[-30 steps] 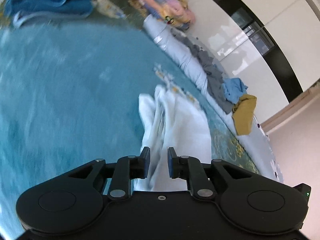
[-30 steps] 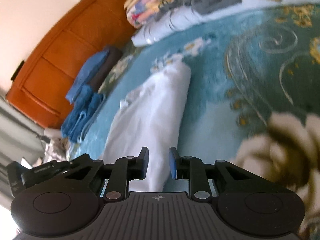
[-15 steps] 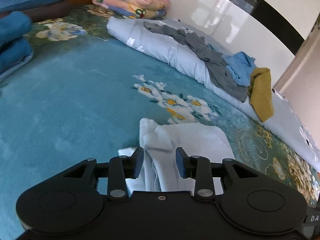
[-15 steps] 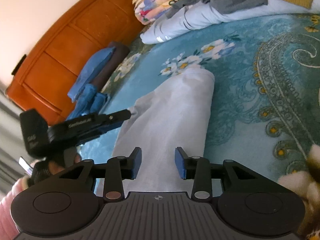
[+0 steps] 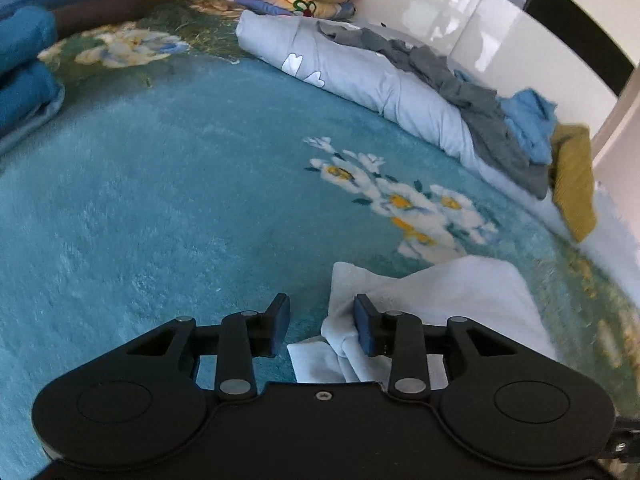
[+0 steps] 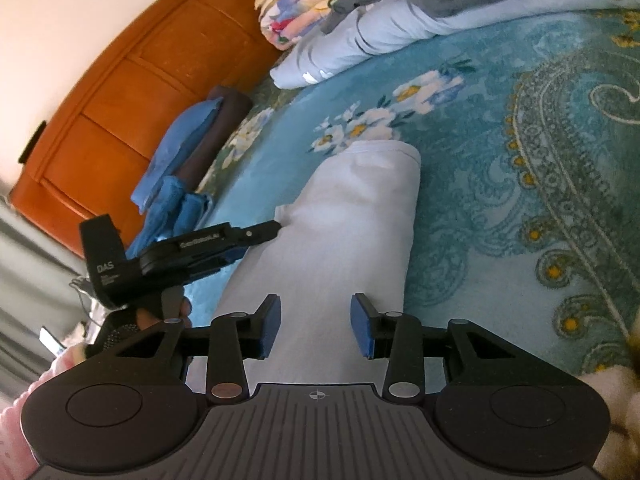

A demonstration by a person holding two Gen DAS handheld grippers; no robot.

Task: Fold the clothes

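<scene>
Fabric of the white garment [image 6: 352, 216] is judged light, soft and limp, so it is expected to sag and slide unless a doubled edge is taken. It lies partly folded on the teal bedspread [image 5: 140, 200], stretched straight ahead of the right tongs [image 6: 315, 326] and just right of the left tongs [image 5: 322, 330].

Both sets of tongs stand apart; nothing is clamped. Cloth is seen between the right pair without being pressed. A bunched corner [image 5: 344, 332] lies beside the left pair's right pad.

A hold is best taken at that bunched corner and at the near hem, through all layers, so the fold is not pulled open.
</scene>
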